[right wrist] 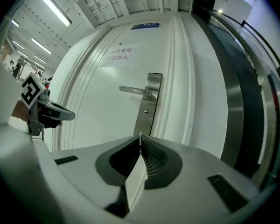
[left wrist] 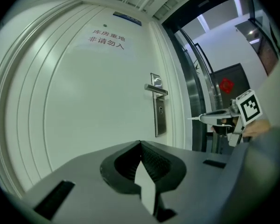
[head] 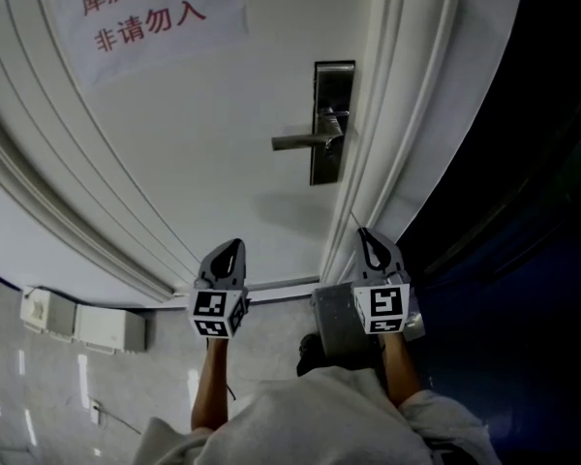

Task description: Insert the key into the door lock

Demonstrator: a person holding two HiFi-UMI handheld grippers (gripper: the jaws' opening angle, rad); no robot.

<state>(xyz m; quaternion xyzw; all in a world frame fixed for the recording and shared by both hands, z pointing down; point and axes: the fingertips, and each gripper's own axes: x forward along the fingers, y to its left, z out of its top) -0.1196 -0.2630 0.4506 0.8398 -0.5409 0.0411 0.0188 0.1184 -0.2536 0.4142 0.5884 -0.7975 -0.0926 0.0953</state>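
A steel lock plate (head: 331,124) with a lever handle (head: 305,141) sits on the white door (head: 203,153). Its keyhole (right wrist: 145,111) lies below the lever, and the keyhole (left wrist: 160,109) also shows in the left gripper view. My right gripper (head: 365,232) points level at the door frame, short of the door and to the right of the plate. It is shut on a thin key (left wrist: 192,119) that pokes out of its tip. My left gripper (head: 234,245) is level beside it, shut, with nothing between its jaws.
A paper sign with red characters (head: 145,13) hangs on the upper door. A dark glass panel (head: 523,163) borders the frame on the right. White boxes (head: 77,323) sit low on the wall at the left. A grey metal box (head: 334,313) stands by my feet.
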